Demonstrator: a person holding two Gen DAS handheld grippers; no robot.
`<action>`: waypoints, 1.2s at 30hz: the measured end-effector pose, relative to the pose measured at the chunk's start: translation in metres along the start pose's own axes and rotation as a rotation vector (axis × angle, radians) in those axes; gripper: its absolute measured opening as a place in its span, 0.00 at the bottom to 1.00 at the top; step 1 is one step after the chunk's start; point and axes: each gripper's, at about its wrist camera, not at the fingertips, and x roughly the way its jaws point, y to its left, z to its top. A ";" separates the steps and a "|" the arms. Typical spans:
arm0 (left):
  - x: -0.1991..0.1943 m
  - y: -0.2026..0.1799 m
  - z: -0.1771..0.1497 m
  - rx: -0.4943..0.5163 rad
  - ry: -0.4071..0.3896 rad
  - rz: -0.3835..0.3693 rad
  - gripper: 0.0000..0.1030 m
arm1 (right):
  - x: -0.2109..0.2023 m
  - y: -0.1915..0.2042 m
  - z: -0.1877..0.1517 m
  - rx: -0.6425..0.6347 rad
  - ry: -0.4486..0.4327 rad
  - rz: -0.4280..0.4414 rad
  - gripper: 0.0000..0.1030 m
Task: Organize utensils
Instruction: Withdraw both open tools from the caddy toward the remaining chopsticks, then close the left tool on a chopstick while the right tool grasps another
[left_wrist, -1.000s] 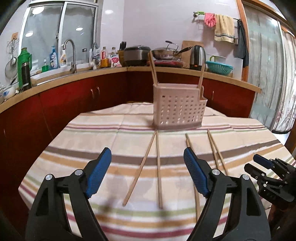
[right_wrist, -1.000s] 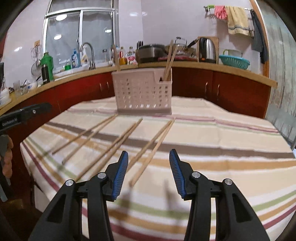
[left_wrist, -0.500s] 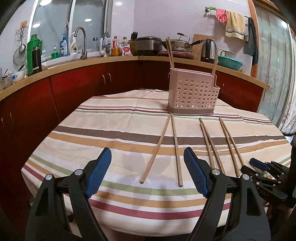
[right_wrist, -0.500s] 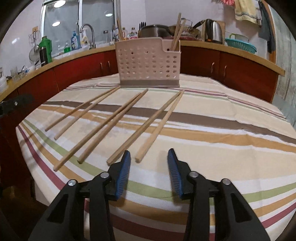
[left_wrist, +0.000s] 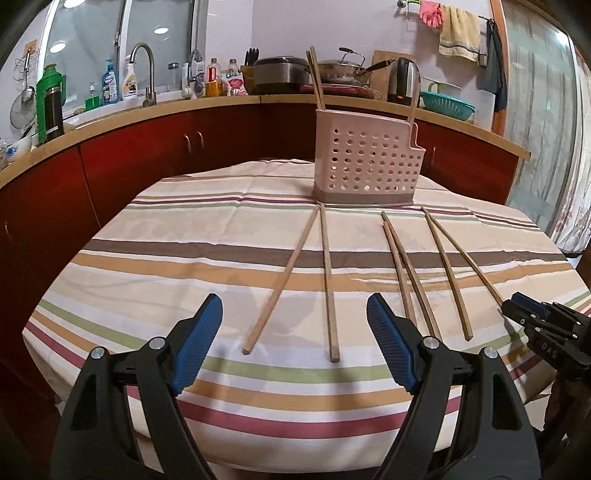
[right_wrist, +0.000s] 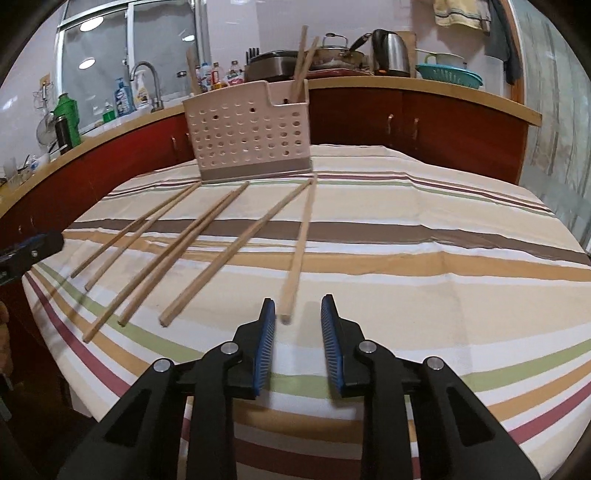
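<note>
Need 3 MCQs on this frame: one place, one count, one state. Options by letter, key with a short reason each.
1. Where does the perforated utensil holder stand?
A. at the far end of the striped tablecloth
B. on the kitchen counter
C. at the near edge of the cloth

2. How many chopsticks lie flat on the cloth?
A. four
B. six
C. eight

3. How do the right gripper fingers stand to the rightmost chopstick?
A. clamped on its middle
B. either side of its near end, not pressing
C. far from it, over bare cloth

Key:
1 A: it sits on the cloth beyond the chopsticks' far ends, in front of the counter.
2 B: three loose pairs show in both views.
3 B: the jaws have just been closing, yet gaps remain beside the stick's tip.
</note>
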 end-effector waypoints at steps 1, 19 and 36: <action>0.001 -0.001 -0.001 0.000 0.003 -0.001 0.76 | 0.001 0.002 0.000 -0.007 0.000 0.002 0.26; 0.043 -0.026 -0.020 0.042 0.130 -0.046 0.50 | -0.004 -0.024 -0.001 0.029 0.001 0.019 0.06; 0.041 -0.028 -0.023 0.050 0.104 -0.075 0.06 | -0.007 -0.028 -0.001 0.041 -0.011 0.047 0.06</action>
